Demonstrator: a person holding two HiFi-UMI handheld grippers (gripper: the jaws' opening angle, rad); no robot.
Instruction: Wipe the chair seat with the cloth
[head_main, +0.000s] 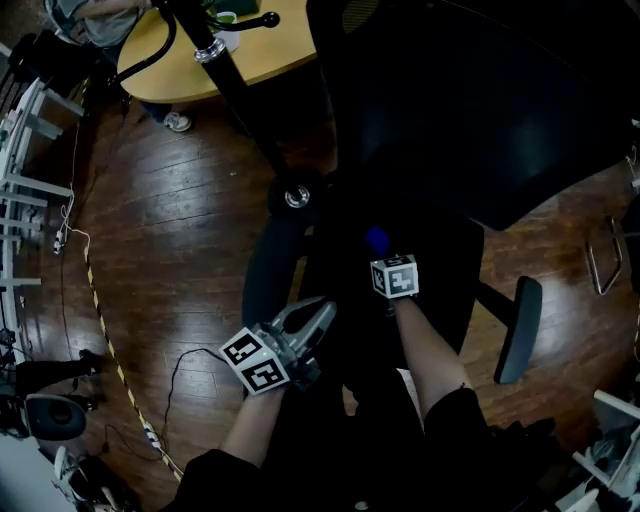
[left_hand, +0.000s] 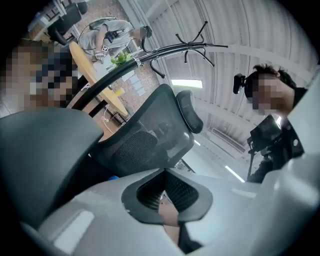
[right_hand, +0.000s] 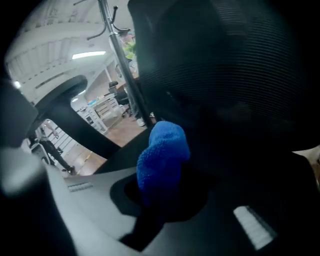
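The black office chair fills the middle of the head view, its dark seat (head_main: 430, 250) below the mesh back (head_main: 480, 100). My right gripper (head_main: 379, 252) is over the seat's front part, shut on a blue cloth (head_main: 376, 240). In the right gripper view the bunched cloth (right_hand: 162, 157) sticks up between the jaws, close to the chair back (right_hand: 235, 75). My left gripper (head_main: 322, 312) hovers at the seat's left front edge beside the left armrest (head_main: 268, 270). It looks shut with nothing held. In the left gripper view it (left_hand: 165, 172) tilts up toward the chair back (left_hand: 145, 135).
A coat stand pole (head_main: 235, 90) slants down to its base (head_main: 297, 197) just left of the chair. A wooden table (head_main: 200, 60) stands behind. The right armrest (head_main: 517, 330) juts out at the right. Cables (head_main: 180, 365) run over the wooden floor at the left.
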